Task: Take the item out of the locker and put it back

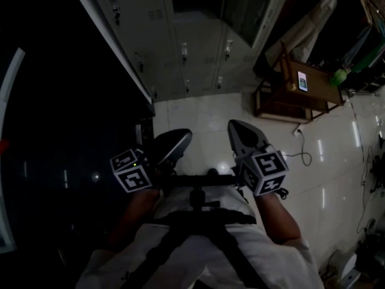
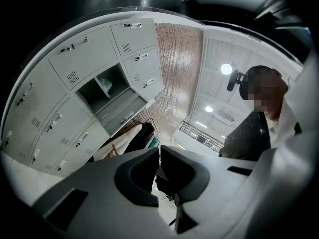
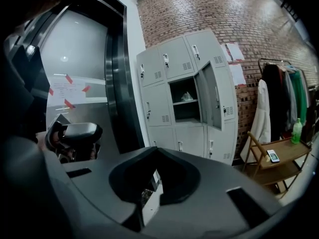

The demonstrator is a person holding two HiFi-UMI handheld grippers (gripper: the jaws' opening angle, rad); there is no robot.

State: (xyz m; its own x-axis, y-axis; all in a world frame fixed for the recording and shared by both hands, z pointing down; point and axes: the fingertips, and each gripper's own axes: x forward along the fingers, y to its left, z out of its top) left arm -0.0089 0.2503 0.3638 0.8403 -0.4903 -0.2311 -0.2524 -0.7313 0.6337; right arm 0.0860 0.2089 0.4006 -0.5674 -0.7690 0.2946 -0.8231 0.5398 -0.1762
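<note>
Showing only dimly inside the open locker (image 3: 182, 112), a pale item (image 3: 187, 96)

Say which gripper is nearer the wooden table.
Right. In the head view the right gripper is below-left of the wooden table, apart from it; the left gripper lies farther left.

A workplace locker or changing area: a bank of grey metal lockers (image 3: 164, 98), one with its door (image 3: 212, 103) open, stands against a bare brick wall (image 3: 239, 14) with paper notices (image 3: 233, 52) stuck on it. Beside them coats (image 3: 273, 96) hang in a row, a small wooden table (image 3: 279, 167) carries a phone (image 3: 272, 156) and a green bottle (image 3: 297, 131), and the floor (image 1: 198, 116) is glossy pale tile
</note>
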